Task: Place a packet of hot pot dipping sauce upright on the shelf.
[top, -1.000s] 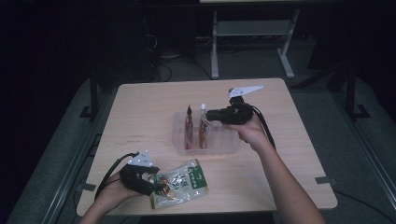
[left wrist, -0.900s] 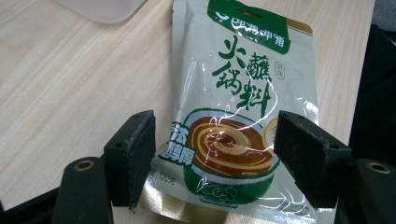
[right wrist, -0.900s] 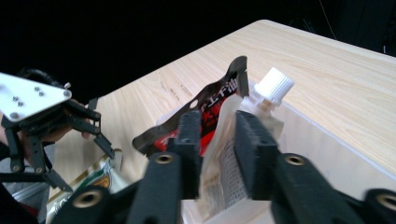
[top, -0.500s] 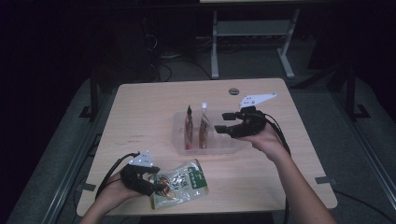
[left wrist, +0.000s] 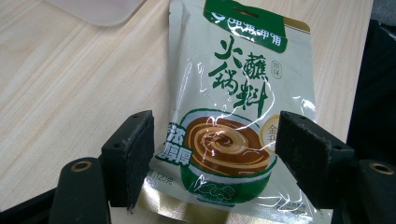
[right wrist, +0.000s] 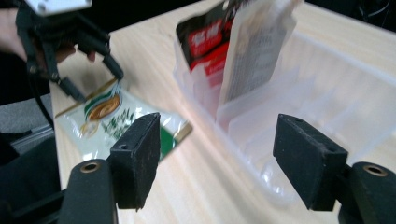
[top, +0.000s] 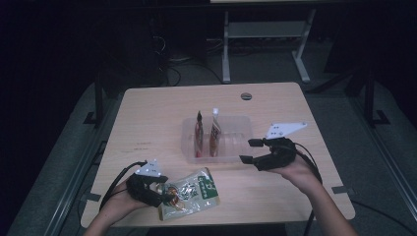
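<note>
Since a second ago, the right gripper (top: 250, 151) has been drawn back from over the clear tray (top: 236, 153) to the surface (top: 147, 113) just beside the tray's right end, with nothing between its spread fingers (right wrist: 137, 156). Two red sachets (top: 199, 133) are left standing upright in the tray's slots, so one placement is judged finished and the next sachet is due. That green sauce sachet (left wrist: 233, 116) lies flat near the front edge, well apart from the tray. The left gripper (top: 164, 194) is held low at its left end, fingers (left wrist: 130, 151) open on either side of it and not yet closed. Both forearms are kept low over the surface.
</note>
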The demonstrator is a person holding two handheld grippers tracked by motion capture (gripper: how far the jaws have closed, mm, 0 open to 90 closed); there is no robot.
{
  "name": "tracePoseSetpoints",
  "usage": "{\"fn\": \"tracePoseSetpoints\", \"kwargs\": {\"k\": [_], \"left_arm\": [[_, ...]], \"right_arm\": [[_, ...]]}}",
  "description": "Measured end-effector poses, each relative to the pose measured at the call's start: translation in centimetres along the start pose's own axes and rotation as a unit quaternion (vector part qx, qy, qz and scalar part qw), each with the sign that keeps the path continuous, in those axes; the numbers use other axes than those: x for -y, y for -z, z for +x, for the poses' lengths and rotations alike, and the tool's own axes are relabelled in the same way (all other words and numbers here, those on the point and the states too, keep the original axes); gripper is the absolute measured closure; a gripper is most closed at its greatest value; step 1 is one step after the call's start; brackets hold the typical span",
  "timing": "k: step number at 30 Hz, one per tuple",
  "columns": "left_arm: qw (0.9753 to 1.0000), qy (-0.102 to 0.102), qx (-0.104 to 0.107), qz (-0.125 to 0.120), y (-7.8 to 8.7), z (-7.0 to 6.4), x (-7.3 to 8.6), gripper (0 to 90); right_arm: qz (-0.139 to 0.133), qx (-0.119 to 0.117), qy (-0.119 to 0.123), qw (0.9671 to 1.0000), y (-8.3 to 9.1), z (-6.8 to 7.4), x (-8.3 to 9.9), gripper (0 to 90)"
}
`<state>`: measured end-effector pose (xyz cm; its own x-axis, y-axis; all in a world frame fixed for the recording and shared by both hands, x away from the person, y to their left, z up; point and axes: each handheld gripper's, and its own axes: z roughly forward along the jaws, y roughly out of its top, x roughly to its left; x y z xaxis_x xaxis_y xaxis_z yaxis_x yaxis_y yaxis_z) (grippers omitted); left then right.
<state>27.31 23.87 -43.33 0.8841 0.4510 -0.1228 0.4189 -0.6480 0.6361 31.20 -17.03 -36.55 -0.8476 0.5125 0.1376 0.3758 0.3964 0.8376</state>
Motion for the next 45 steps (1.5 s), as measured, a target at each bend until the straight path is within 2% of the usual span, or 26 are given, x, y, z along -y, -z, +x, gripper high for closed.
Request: {"fn": "tracePoseSetpoints", "kwargs": {"k": [5, 9, 11, 17, 19, 22, 29, 33, 36, 38, 39, 40, 43, 45], "left_arm": [[1.0, 0.002, 0.001, 0.0, 0.1, -0.2, 0.0, 29.2], [1.0, 0.005, 0.0, 0.0, 0.1, -0.3, -0.1, 29.6], [1.0, -0.001, -0.002, 0.001, 0.2, -0.4, -0.1, 29.6], [0.9999, -0.012, -0.008, 0.003, 0.7, -0.6, 0.0, 32.7], [1.0, -0.004, -0.008, -0.004, 0.9, -0.8, 0.0, 33.5], [0.9999, -0.003, -0.011, -0.002, 1.0, -0.9, 0.4, 33.4], [0.9999, 0.004, -0.016, 0.004, 1.3, -1.2, 1.8, 27.8], [0.9996, -0.007, -0.019, 0.018, 1.1, -1.3, 1.9, 27.0], [0.9994, -0.013, -0.019, 0.027, 0.8, -1.5, 1.9, 34.2], [0.9982, -0.023, -0.037, 0.04, 0.7, -1.5, 1.8, 40.5], [0.9977, -0.032, -0.048, 0.035, 0.8, -1.4, 1.8, 40.9], [0.9981, -0.029, -0.051, 0.022, 0.9, -1.4, 1.6, 40.9], [0.9983, -0.029, -0.049, 0.006, 0.8, -0.8, 0.9, 37.7], [0.9985, -0.032, -0.044, 0.007, 0.3, -0.6, 0.5, 37.4]], "right_arm": [[0.011, -0.002, -0.009, 0.9999, 0.7, 0.7, 2.1, 31.5], [0.029, 0.0, -0.002, 0.9996, 0.7, 1.0, 3.3, 31.4], [0.034, 0.0, -0.001, 0.9994, 0.5, 1.1, 3.7, 31.4], [0.049, -0.014, -0.003, 0.9987, -0.4, 1.7, 4.5, 31.2], [0.056, -0.02, -0.006, 0.9982, -0.9, 1.8, 4.6, 31.1], [0.068, -0.028, -0.001, 0.9973, -1.7, 2.1, 4.8, 31.1], [0.088, -0.045, 0.004, 0.9951, -2.9, 2.7, 5.1, 31.1], [0.098, -0.049, 0.005, 0.994, -3.5, 2.9, 5.3, 31.2], [0.103, -0.05, 0.008, 0.9934, -3.7, 2.9, 5.4, 31.2], [0.104, -0.051, 0.007, 0.9933, -3.9, 2.9, 5.4, 31.2], [0.105, -0.051, 0.008, 0.9931, -3.9, 2.9, 5.4, 31.2], [0.106, -0.052, 0.006, 0.993, -3.9, 2.9, 5.4, 31.2], [0.108, -0.055, 0.008, 0.9926, -4.2, 2.9, 5.4, 31.2], [0.111, -0.055, 0.007, 0.9923, -4.3, 3.0, 5.4, 31.2]]}}
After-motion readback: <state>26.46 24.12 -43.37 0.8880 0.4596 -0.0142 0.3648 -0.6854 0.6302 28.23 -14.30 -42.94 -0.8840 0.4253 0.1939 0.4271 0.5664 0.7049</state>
